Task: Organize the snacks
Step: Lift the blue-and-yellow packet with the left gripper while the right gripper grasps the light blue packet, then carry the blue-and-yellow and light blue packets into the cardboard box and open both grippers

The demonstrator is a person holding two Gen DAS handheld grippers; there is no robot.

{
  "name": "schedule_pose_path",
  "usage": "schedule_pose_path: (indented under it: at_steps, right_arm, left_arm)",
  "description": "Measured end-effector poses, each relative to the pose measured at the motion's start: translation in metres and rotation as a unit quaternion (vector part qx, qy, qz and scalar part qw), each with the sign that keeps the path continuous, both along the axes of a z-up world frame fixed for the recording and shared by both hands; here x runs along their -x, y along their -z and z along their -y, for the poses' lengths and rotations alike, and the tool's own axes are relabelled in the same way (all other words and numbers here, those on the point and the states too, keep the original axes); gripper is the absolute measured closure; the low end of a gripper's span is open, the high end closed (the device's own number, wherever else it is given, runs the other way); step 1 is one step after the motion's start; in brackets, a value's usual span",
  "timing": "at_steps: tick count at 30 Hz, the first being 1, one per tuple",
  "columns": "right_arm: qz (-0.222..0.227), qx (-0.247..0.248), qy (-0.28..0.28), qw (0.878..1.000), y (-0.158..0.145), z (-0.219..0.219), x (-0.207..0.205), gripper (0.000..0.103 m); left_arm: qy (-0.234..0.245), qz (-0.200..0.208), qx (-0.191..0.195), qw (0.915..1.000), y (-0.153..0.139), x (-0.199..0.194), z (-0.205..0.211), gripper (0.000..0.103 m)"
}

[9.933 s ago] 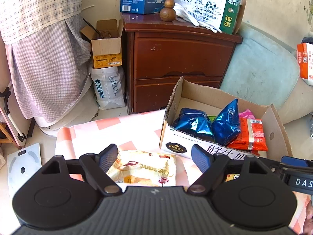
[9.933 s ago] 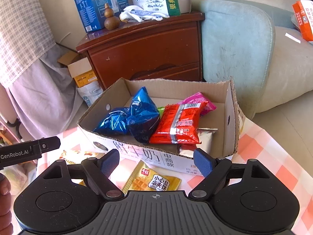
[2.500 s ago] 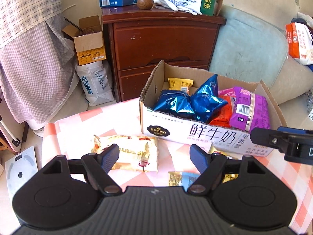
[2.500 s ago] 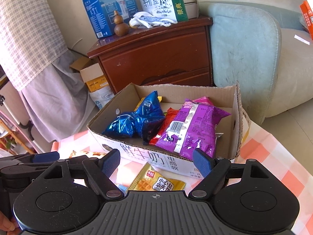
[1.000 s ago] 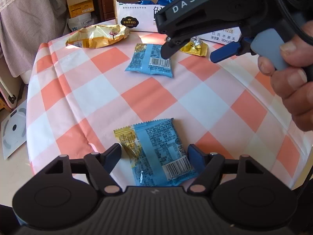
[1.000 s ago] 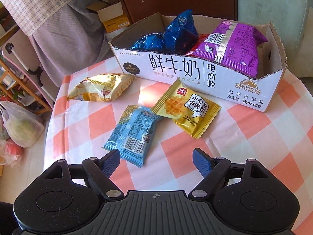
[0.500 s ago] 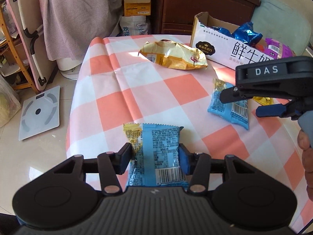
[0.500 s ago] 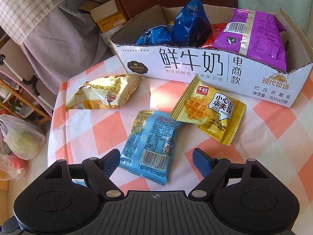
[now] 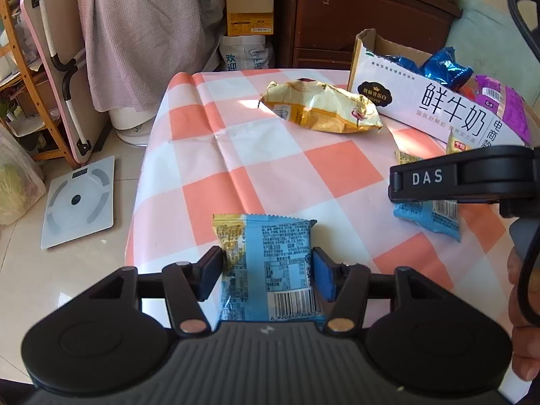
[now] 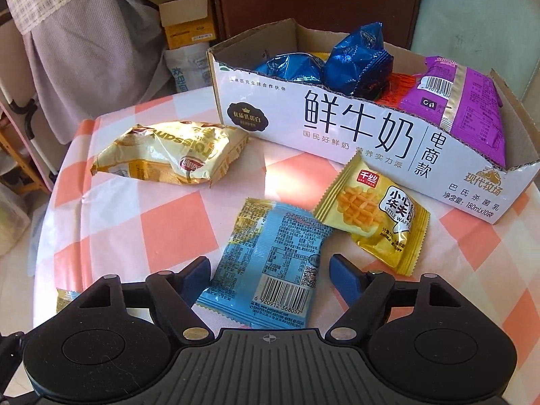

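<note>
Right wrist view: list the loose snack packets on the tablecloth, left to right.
Crumpled cream-yellow packet → blue packet with the barcode → yellow waffle packet.

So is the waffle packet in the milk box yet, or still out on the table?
Still out. The yellow waffle packet lies flat on the checked tablecloth, in front of the cardboard box, beside a blue packet.

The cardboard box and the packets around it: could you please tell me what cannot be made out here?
- Cardboard box floor, right wrist view: hidden beneath the blue bags and purple bag.
- Second blue packet, left wrist view: mostly behind the right tool's black arm.
- Blue packet in the left tool: near end covered by the tool body.
</note>
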State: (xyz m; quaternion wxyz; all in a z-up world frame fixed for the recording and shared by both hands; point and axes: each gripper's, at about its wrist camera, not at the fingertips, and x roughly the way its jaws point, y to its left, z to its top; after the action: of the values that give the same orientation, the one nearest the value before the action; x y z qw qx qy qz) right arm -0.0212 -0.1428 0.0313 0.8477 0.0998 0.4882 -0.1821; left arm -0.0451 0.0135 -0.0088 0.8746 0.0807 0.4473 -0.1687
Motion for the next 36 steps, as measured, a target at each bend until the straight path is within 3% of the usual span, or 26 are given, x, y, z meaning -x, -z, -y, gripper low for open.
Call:
schedule_pose_path:
  at_steps: [5,14,27,31,36]
  right_arm:
    - [0.002,0.005,-0.033,0.999,-0.001,0.003,0.008,0.049]
    - [0.004,-0.042,-0.047,0.998,-0.014,0.011,0.027,0.051]
    - [0.081,-0.086,-0.049,0.992,-0.073,0.030,0.047,0.051]
    - [0.104,-0.100,-0.037,0.989,-0.090,0.040,0.056,0.051]
    - [0.129,-0.101,-0.014,0.986,-0.103,0.054,0.062,0.050]
  left_arm:
    - [0.004,-0.001,0.003,1.0000,-0.001,0.000,0.000,0.053]
    - [0.021,-0.006,-0.011,0.9997,-0.008,0.004,0.004,0.054]
    - [0.074,0.023,-0.006,0.9970,-0.057,-0.018,0.020,0.054]
    - [0.083,0.048,-0.013,0.9953,-0.072,-0.032,0.025,0.054]
    - [0.081,0.066,-0.007,0.9945,-0.075,-0.043,0.026,0.054]
